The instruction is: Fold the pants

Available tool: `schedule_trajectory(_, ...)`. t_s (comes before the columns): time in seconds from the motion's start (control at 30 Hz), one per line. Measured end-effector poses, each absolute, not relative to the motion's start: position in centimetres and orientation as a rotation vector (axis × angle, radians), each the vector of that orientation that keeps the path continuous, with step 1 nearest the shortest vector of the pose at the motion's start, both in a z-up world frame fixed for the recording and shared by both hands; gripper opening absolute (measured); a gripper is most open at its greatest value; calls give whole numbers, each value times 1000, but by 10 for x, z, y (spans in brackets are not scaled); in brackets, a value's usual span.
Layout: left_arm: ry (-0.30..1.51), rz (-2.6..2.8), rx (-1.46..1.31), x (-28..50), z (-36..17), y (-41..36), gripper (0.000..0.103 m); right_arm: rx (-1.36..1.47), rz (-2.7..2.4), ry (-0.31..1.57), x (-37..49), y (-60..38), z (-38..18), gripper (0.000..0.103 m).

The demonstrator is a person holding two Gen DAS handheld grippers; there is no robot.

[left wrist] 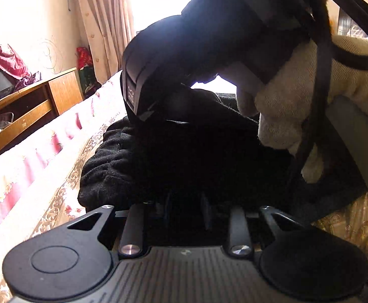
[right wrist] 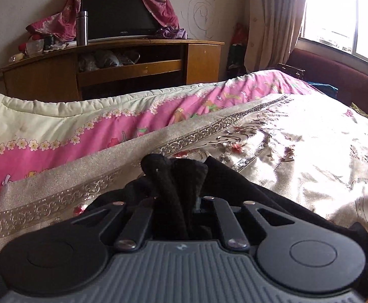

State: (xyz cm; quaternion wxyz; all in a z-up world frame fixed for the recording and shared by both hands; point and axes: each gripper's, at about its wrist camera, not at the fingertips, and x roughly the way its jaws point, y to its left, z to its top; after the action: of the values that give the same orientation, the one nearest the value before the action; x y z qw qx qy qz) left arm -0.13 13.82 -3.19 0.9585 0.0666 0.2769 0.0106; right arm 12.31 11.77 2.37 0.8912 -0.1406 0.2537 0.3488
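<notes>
The black pants [left wrist: 113,171] lie bunched on the patterned bedspread [left wrist: 57,202]. In the left wrist view my left gripper [left wrist: 184,209] sits low against the dark cloth; its fingertips are lost in the black fabric. The other gripper's body [left wrist: 173,58] and a gloved hand [left wrist: 290,116] loom right in front. In the right wrist view my right gripper [right wrist: 181,199] is shut on a bunched fold of the black pants [right wrist: 168,176], which sticks up between the fingers and drapes off to the right.
A pink floral quilt [right wrist: 82,131] lies along the bed's far side. Beyond it stands a wooden TV cabinet [right wrist: 133,60] with a television and a steel flask [right wrist: 82,27]. Curtains and a bright window [right wrist: 335,12] are at the right.
</notes>
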Motion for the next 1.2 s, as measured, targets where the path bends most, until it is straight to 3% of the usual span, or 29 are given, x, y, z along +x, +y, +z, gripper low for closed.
schedule_trajectory(0.47,543,18,112,-14,-40,142,40,-338,757,472,111,137,22,9)
schedule_trajectory(0.67,548,19,122,-24,-40,141,40,-333,828,524,108,144,6,23)
schedule_trajectory(0.77,551,18,109,-33,-39,142,40,-289,894,522,103,142,10,43)
schedule_trajectory(1.2,578,93,129,-65,-22,143,40,-115,859,478,93,62,56,42)
